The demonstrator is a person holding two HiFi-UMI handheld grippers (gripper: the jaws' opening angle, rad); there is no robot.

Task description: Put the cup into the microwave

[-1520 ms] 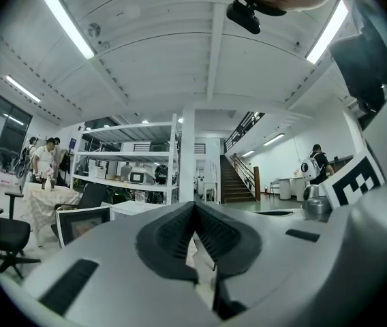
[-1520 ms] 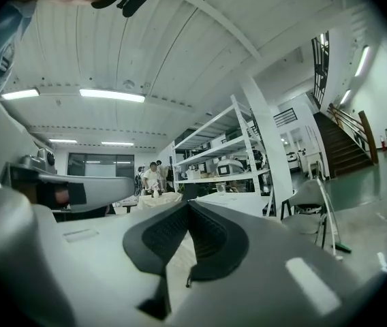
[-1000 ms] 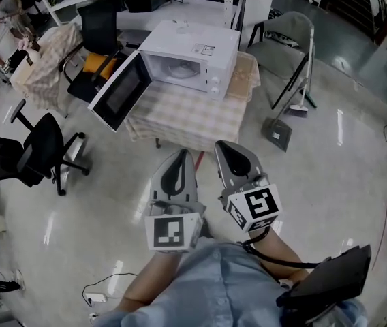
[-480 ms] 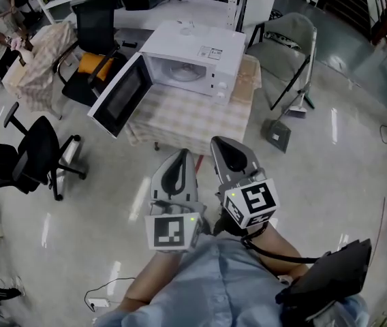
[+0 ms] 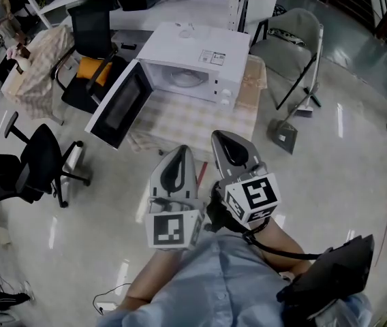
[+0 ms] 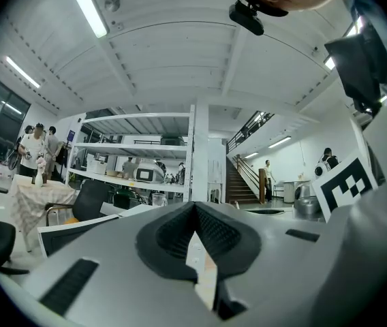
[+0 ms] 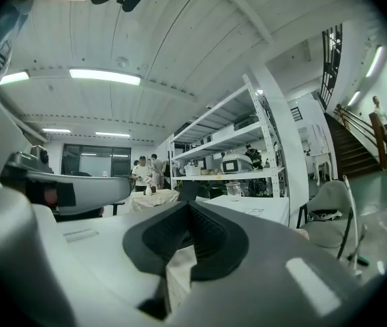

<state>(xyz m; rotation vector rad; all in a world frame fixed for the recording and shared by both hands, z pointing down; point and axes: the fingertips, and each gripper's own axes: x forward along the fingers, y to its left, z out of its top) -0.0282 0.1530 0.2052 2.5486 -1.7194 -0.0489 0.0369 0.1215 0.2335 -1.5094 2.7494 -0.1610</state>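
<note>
Both idle, nothing held: left hand-held gripper has its jaws together and empty, and so does the right hand-held gripper. They sit side by side near the person, pointing level toward the far side. The cup is small and clear. It stands upright on top of the microwave, toward its far edge, so its long axis is vertical. It's not in the cavity yet. The microwave sits on a counter with a checked cloth. Its door is swung open to the left and the cavity faces us. Key relation: the cup is straight ahead, well apart from both tips and higher than they are. It lies roughly between the two lines of aim: a bit left of centre in the left gripper view, a bit right of centre in the right one. Neither is clearly nearer; the left is marginally more in line from the head view. My read: the open door crowds the left side, so the right looks like the cleaner approach. Jaws need to open before any side grasp.
</note>
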